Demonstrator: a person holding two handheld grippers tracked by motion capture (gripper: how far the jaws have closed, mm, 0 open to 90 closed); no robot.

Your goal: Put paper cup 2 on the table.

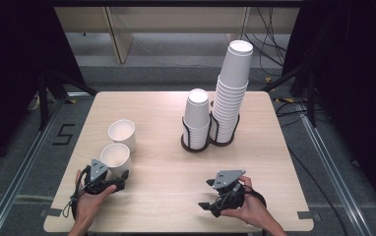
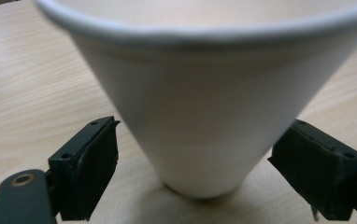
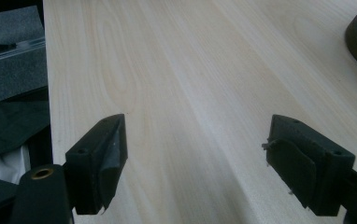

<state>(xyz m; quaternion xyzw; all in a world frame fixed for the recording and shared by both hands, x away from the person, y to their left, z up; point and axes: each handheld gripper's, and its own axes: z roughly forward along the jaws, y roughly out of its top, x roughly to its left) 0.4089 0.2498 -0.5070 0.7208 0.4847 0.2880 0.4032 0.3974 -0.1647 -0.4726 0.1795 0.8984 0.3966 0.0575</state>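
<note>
Where cups (image 1: 115,156) stand, pale wood table (image 1: 166,172), dark rm.

You can read only one sign here: a black figure "5" (image 1: 63,134), marked on the grey floor (image 1: 23,147) just beside the left edge of the table (image 1: 166,162). On the cups, the holders and your grippers you find no readable text.

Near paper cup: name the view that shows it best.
The high view: the near paper cup shows whole, upright, beside the left gripper. The left gripper view shows its blurred lower wall between open jaws.
</note>
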